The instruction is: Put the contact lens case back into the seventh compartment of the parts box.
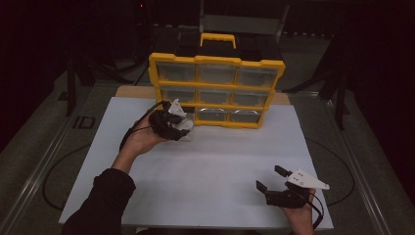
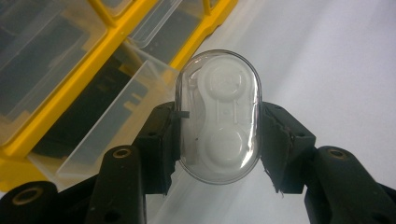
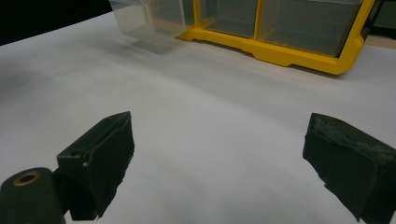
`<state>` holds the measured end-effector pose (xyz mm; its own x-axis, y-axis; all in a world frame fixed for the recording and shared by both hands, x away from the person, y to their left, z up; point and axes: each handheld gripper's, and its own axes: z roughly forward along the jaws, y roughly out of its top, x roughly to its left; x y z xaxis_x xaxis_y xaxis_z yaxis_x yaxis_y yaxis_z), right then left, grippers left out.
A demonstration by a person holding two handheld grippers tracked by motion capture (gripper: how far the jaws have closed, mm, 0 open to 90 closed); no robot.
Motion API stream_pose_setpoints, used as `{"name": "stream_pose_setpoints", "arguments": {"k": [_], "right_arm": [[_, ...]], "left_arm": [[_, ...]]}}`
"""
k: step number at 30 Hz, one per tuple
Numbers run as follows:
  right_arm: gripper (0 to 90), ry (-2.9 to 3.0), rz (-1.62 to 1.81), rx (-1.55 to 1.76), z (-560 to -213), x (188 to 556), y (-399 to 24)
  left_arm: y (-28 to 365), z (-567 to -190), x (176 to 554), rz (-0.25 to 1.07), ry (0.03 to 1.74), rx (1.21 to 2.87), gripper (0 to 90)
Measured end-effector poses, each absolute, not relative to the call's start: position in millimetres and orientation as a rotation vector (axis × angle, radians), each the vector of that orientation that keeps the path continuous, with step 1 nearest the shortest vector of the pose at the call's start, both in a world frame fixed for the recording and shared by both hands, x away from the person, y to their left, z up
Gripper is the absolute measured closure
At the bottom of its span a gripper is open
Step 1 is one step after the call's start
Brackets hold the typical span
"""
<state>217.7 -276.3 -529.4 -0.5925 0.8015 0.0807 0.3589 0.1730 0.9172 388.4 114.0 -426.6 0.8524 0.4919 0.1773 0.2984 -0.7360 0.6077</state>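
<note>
left tongs (image 2: 218,140) pinching clear oval case (image 2: 218,116), long axis along the jaws | pulled-out drawer (image 2: 112,116) of yellow organizer (image 1: 215,90) just beside (bottom row) | right tongs (image 1: 276,181) spread, well apart over surface (image 1: 220,161)

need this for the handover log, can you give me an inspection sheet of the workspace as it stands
surface: white board on the table, bare around the hands
job's things: clear oval case with a white two-cup insert, clamped in the left tongs; yellow drawer organiser at the board's far edge, its lower left clear drawer pulled out
clutter: nothing seen
grippers: left tongs shut on the case beside the open drawer; right tongs open, holding nothing, near the board's front right
cables: black cable loops from the left tongs past the wrist
surroundings: dark, details hard to make out
</note>
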Motion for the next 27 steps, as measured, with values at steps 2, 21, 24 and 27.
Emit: {"name": "stream_pose_setpoints", "arguments": {"k": [2, 21, 24, 27], "right_arm": [[8.4, 2.033, 1.405, 1.094, -529, 218, -276], [8.4, 2.037, 1.409, 1.096, -530, 219, -276], [8.4, 2.037, 1.409, 1.094, -530, 219, -276], [8.4, 2.036, 1.41, 1.095, -530, 219, -276]], "left_arm": [[115, -425, 390, 0.442, 0.579, 2.444, 49.8], [127, -422, 405, 0.484, 0.664, 2.435, 49.8], [128, -423, 407, 0.485, 0.68, 2.438, 49.8], [130, -424, 409, 0.486, 0.7, 2.438, 49.8]]}}
